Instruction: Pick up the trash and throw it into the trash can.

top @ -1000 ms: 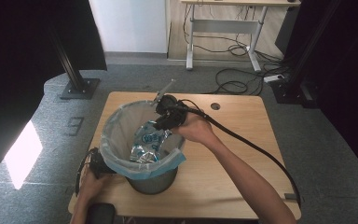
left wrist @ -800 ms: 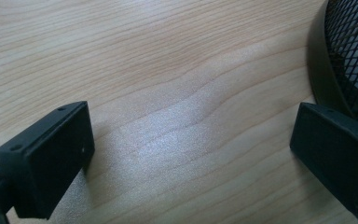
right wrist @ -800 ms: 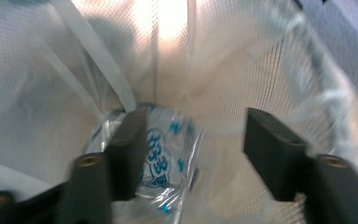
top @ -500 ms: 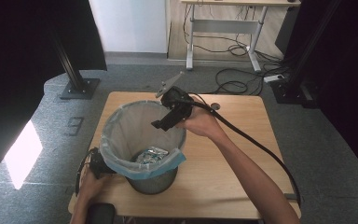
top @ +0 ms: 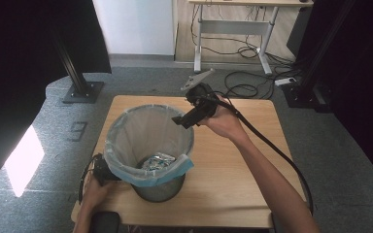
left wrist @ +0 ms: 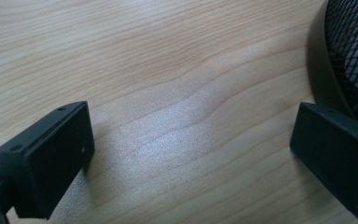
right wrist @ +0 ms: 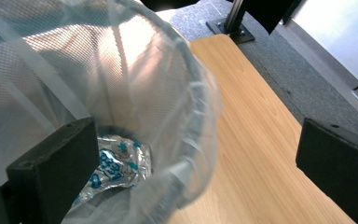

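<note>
My right gripper has lifted clear of the bin; jaws just spread, nothing between. The foil packet lies dropped inside: light, crinkly, slippery, so I'd pinch an edge. Left gripper is spread too.

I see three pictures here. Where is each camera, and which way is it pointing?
High view: above the person's side, looking forward and down on the table; both forearms, left gripper and right gripper show.
Left gripper view: on the left gripper, looking at the wood beside the bin's mesh wall.
Right gripper view: on the right gripper, open jaws over the bin's liner and silver packet.
Shared: bin and table.
</note>
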`<state>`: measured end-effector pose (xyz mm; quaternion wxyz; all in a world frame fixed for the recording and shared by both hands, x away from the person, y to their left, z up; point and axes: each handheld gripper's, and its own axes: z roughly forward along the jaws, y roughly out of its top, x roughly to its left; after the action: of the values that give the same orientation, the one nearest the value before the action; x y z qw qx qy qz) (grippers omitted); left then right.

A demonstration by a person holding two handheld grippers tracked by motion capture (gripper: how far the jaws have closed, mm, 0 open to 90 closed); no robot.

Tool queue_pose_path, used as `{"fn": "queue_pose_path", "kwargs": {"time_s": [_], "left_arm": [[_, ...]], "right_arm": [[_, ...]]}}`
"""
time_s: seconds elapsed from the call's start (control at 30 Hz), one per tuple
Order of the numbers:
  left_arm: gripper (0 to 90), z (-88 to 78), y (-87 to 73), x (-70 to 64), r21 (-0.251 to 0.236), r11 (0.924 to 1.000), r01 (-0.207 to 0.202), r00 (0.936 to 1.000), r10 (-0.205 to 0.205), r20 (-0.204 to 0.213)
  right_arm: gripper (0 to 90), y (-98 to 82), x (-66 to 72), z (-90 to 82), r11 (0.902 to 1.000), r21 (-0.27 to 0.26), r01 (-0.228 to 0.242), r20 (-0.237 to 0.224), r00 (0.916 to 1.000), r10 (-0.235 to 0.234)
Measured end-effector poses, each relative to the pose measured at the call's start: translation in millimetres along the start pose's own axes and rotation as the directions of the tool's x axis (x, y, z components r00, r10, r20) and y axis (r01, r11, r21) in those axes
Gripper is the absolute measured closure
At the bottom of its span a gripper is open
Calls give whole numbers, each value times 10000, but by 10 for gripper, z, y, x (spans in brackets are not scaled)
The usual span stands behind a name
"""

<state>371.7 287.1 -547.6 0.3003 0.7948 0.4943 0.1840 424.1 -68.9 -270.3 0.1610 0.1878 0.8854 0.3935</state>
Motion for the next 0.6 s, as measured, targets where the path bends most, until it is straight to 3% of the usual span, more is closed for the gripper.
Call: {"fn": "queue_pose_path", "kwargs": {"time_s": [0.6], "left_arm": [[0, 0, 0, 0, -1, 10000, 0, 10000, 0, -2]], "right_arm": [[0, -335, -309, -222, 9961, -124, -878, 586, 9944, 883]]}}
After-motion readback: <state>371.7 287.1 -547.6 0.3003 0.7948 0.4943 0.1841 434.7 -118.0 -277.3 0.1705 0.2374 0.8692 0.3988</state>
